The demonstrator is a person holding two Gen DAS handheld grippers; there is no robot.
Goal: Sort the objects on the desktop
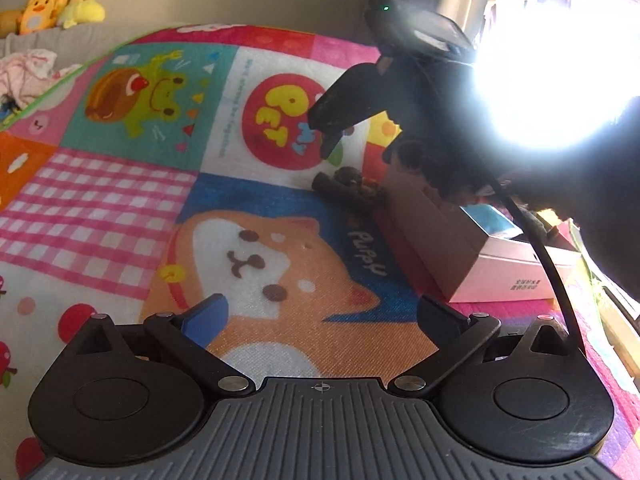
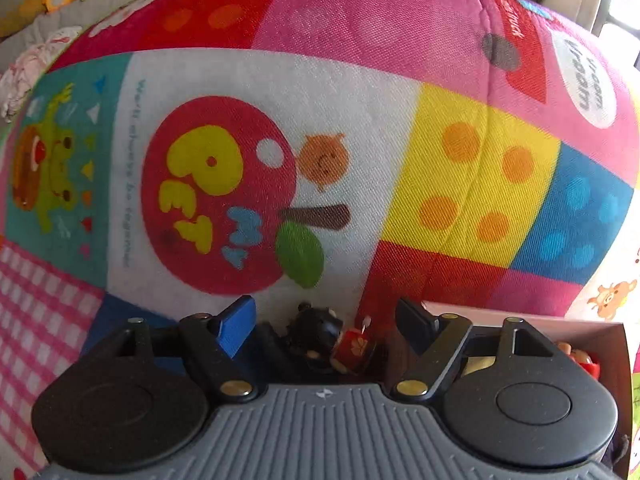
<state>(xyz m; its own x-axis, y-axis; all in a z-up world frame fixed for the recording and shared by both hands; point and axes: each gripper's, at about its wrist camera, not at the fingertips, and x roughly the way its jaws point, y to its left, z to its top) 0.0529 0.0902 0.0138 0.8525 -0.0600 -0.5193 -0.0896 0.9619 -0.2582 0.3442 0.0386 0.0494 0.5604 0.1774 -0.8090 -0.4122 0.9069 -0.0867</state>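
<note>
- Your left gripper (image 1: 322, 312) hangs over the patterned cloth (image 1: 120, 208) with its jaws spread wide and nothing between them; below it lies the printed puppy face.
- Your right gripper (image 2: 326, 322) points steeply down at the cloth, jaws parted, not pressing on anything that shows.
- Between and just below its fingertips lies a small dark figurine (image 2: 316, 330), with a small red piece (image 2: 354, 346) touching its right side. Neither pad reaches them.
- From the left wrist view, that same cluster (image 1: 346, 184) reads only as dark lumps, possibly more than two pieces; glare from the window makes it hard to tell.
- The open cardboard box (image 1: 432, 224) stands just beside the cluster, on its right, with a pink box (image 1: 516, 276) against its far side.
- Yellow plush toys (image 1: 52, 0) sit well apart, beyond the cloth's far left corner.
</note>
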